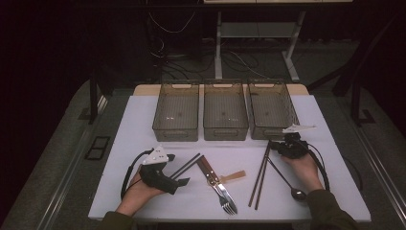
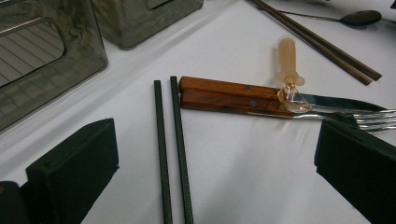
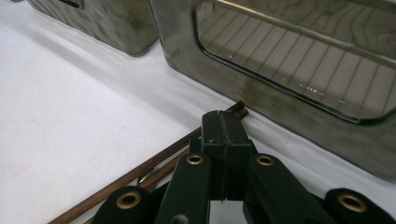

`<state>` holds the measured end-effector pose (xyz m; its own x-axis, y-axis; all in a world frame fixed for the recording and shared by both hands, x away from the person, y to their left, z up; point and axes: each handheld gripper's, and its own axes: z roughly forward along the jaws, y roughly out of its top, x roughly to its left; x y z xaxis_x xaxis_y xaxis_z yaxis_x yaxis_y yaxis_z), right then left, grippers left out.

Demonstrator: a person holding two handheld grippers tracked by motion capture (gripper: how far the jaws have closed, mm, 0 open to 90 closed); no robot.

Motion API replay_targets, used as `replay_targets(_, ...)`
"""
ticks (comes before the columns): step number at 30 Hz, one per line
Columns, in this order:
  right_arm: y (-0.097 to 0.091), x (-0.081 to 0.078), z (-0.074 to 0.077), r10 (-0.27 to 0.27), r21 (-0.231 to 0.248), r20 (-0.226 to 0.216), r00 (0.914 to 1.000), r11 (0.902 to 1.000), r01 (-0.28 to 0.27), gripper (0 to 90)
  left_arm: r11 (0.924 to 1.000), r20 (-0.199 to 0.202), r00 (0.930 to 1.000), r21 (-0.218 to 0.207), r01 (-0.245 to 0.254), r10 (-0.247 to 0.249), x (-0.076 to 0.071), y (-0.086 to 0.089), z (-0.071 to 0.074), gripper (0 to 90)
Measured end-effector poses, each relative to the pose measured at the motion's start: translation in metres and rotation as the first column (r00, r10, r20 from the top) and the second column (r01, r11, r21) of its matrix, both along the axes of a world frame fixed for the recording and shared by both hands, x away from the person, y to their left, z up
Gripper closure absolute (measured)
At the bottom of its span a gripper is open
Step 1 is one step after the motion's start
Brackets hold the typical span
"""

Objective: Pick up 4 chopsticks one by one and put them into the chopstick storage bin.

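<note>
Right hand-held gripper closed tight, jaw tips at far ends of brown chopsticks, at 4 o'clock on worktop, just before rightmost bin; grip unconfirmed. Left hand-held gripper wide, straddling black chopsticks. Likely light, stiff, slick, prone to roll; best pinched together near one end.

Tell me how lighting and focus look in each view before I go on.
High view: dim, room black, white table lit evenly. Left gripper view: sharp, bright glint on the fork, clear spoon slightly soft. Right gripper view: right gripper near and soft, tinted bin shows reflections.
</note>
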<state>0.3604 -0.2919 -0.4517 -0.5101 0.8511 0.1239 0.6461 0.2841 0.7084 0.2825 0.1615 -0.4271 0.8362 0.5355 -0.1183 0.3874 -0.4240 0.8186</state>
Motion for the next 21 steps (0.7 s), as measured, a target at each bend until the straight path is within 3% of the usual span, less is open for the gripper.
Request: replay_targets(21, 0.013, -0.001, -0.001, 0.042, -0.006, 0.001, 0.9991, 0.9991, -0.042, 89.9, 1.0000, 0.000, 1.0000, 0.000, 0.000, 0.000, 0.000, 0.000, 0.000, 0.0)
